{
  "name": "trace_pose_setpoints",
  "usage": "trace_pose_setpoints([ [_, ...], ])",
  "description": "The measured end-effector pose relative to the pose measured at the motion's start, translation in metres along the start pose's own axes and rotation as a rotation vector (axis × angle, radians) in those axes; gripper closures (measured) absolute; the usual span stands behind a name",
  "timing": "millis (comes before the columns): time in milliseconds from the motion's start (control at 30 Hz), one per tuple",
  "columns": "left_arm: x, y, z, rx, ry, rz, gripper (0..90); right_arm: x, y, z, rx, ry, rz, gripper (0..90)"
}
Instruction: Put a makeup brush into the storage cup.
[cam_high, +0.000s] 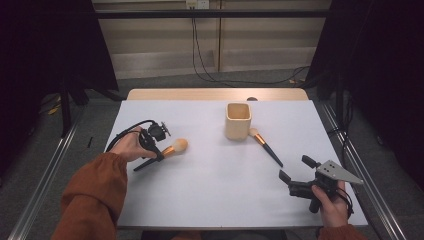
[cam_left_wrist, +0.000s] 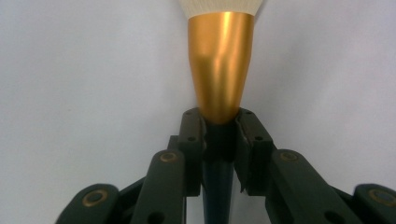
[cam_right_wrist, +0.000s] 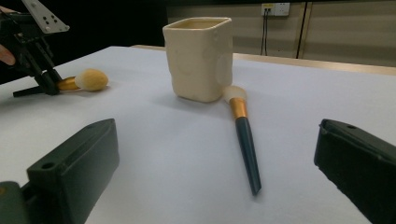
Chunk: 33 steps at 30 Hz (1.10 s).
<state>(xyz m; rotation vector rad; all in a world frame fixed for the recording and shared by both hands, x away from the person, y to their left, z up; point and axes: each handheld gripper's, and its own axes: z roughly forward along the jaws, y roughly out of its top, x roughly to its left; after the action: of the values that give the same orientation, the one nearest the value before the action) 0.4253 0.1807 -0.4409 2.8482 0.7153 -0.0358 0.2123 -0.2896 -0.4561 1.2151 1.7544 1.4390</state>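
We see the left hand-held gripper (cam_high: 159, 152) clamped on the makeup brush (cam_high: 167, 151), handle lying low toward the person, bristles toward the cup (cam_high: 237, 121); the right hand-held gripper (cam_high: 295, 174) gapes wide.

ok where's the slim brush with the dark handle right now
In the high view the slim makeup brush lies on the white table right of centre, its bristle tip against the cream square cup, handle pointing toward the open right claw.

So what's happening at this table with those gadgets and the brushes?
A person holds a hand-held gripper in each hand. The left gripper has its fingers shut on the dark handle of a makeup brush, just below its gold collar, at the white table. The right gripper waits open, apart from a second brush whose bristles touch a cream cup.
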Motion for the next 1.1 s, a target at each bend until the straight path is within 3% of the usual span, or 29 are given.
trace_pose_setpoints([
  [100, 0.001, -0.005, -0.007, -0.078, -0.009, -0.038, 74.6, 0.000, 0.000, 0.000, -0.001, 0.000, -0.003, 0.0],
  [167, 0.002, -0.007, -0.009, -0.100, -0.019, -0.044, 74.6, 0.000, 0.000, 0.000, -0.001, 0.000, -0.004, 0.0],
  [200, 0.002, -0.008, -0.011, -0.121, -0.003, -0.042, 74.6, 0.000, 0.000, 0.000, -0.001, 0.000, -0.004, 0.0],
  [233, 0.001, -0.009, -0.014, -0.161, -0.018, -0.058, 74.6, 0.000, 0.000, 0.000, 0.001, 0.000, -0.006, 0.0],
  [333, -0.001, -0.009, -0.016, -0.176, -0.032, -0.056, 74.6, 0.000, 0.000, 0.000, 0.003, 0.001, -0.012, 0.0],
  [467, -0.003, -0.014, -0.020, -0.259, -0.036, -0.092, 74.5, 0.000, 0.000, 0.001, 0.001, 0.003, -0.014, 0.0],
  [500, -0.003, -0.014, -0.020, -0.259, -0.036, -0.092, 74.5, 0.000, 0.000, 0.001, 0.002, 0.003, -0.014, 0.0],
  [533, -0.004, -0.016, -0.021, -0.286, -0.029, -0.100, 74.5, 0.000, 0.000, 0.001, 0.002, 0.003, -0.014, 0.0],
  [567, -0.004, -0.018, -0.022, -0.307, 0.007, -0.113, 74.5, 0.000, 0.000, 0.001, 0.004, 0.003, -0.018, 0.0],
  [733, -0.004, -0.027, -0.028, -0.391, 0.042, -0.151, 74.6, 0.000, 0.000, 0.001, 0.003, 0.002, -0.017, 0.0],
  [767, -0.004, -0.030, -0.031, -0.429, 0.035, -0.162, 74.5, 0.000, 0.000, 0.001, 0.003, 0.002, -0.018, 0.0],
  [1067, -0.009, -0.035, -0.035, -0.532, 0.040, -0.184, 74.5, 0.000, 0.001, 0.002, 0.002, 0.005, -0.018, 0.0],
  [1100, -0.010, -0.037, -0.035, -0.560, 0.043, -0.188, 74.5, 0.001, 0.001, 0.002, 0.000, 0.006, -0.014, 0.0],
])
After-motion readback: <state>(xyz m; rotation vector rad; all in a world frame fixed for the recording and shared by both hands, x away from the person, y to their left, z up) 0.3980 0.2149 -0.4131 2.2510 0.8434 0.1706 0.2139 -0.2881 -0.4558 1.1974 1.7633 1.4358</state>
